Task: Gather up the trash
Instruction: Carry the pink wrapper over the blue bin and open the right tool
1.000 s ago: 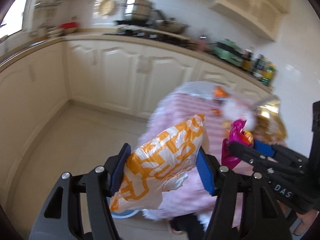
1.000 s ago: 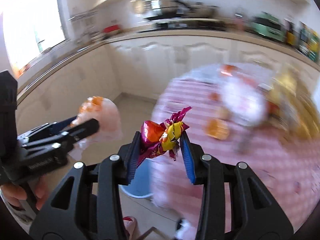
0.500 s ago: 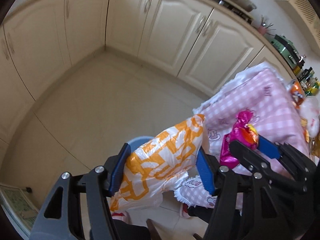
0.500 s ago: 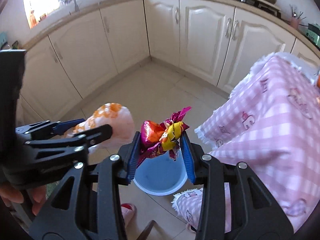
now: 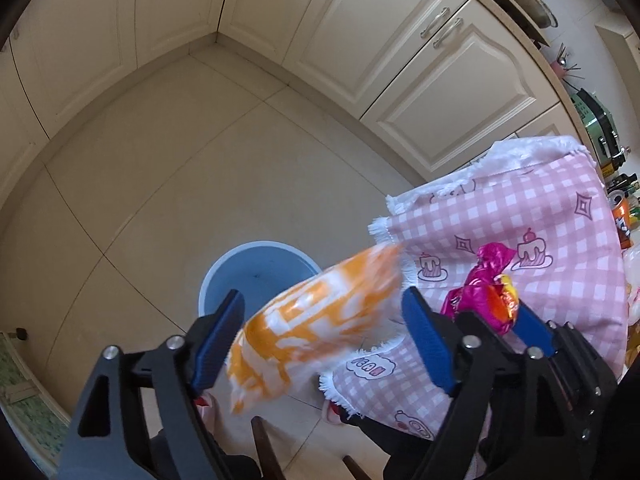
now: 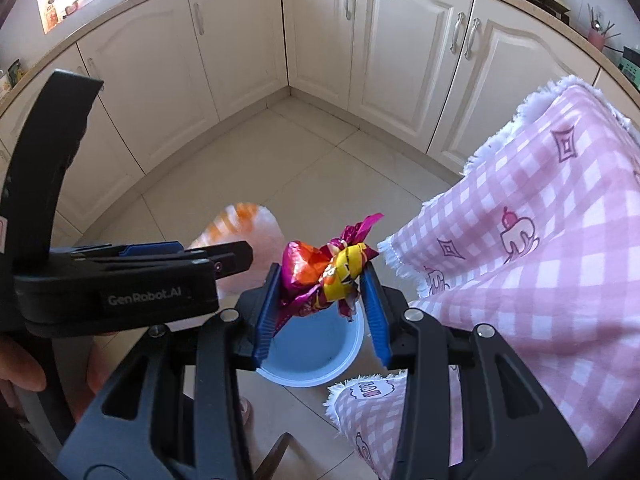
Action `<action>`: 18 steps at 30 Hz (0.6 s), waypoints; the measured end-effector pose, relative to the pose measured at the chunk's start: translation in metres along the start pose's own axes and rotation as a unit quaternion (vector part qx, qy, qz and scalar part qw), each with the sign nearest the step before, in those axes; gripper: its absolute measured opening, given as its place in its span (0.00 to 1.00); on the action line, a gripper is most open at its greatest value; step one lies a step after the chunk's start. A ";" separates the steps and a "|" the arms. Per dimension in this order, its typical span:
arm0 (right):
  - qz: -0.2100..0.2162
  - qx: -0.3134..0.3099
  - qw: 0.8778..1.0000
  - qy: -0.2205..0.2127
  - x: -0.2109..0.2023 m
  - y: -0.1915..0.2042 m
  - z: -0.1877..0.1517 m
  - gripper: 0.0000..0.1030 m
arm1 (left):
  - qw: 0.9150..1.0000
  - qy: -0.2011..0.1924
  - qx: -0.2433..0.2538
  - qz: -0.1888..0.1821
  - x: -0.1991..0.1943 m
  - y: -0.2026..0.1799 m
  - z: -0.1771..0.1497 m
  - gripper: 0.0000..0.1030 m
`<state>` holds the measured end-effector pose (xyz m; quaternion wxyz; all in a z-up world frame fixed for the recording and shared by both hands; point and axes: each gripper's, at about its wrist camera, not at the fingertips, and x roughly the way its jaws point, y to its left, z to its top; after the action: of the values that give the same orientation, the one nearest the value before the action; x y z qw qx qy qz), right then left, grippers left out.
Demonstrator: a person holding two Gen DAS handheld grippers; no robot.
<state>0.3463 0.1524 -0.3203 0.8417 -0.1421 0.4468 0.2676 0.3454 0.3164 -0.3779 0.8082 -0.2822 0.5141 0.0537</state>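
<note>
Left gripper [image 5: 320, 344]: its jaws have just been opening, and they now stand wide apart. The blue pads [image 5: 218, 338] do not press on anything.
Orange-and-white bag [image 5: 316, 324]: it is between the left jaws, blurred, with a gap to the pad on each side. It hangs in the air above the floor, over the near rim of the bucket in the left wrist view. In the right wrist view it appears pale and blurred behind the tip of the left gripper.
Right gripper [image 6: 320, 300]: it is closed on the candy wrapper, one blue pad on each side of it.
Candy wrapper [image 6: 326, 266]: a crumpled wrapper in magenta, orange and yellow. It is held above the bucket and sticks up past the pads.
Bucket [image 6: 352, 354]: light blue and round, it stands on the floor just beside the hanging corner of the cloth. I cannot tell if something lies inside.
Worktop cloth [image 6: 540, 248]: pink-and-white check with small cake drawings and a white fringe. It hangs down at the right side of both views.
Floor [image 5: 192, 184]: beige tiles.
Cabinets [image 6: 404, 48]: cream doors with metal handles, meeting in a corner behind the bucket.
Person: fingers [image 6: 20, 368] show at the left edge of the right wrist view, on the handle of the left gripper.
</note>
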 end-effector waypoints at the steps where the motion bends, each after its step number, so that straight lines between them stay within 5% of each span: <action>1: 0.000 0.000 1.000 0.001 0.003 -0.001 0.003 0.38 | 1.000 0.000 -0.001 -0.001 0.001 0.000 0.000 0.79; 18: 0.021 0.013 1.000 0.009 0.015 0.008 0.011 0.40 | 0.995 -0.045 0.022 0.082 -0.052 0.019 -0.014 0.79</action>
<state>0.3559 0.1687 -0.3263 0.8334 -0.1245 0.4610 0.2783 0.3025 0.3355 -0.3447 0.8294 -0.2190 0.4996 0.1209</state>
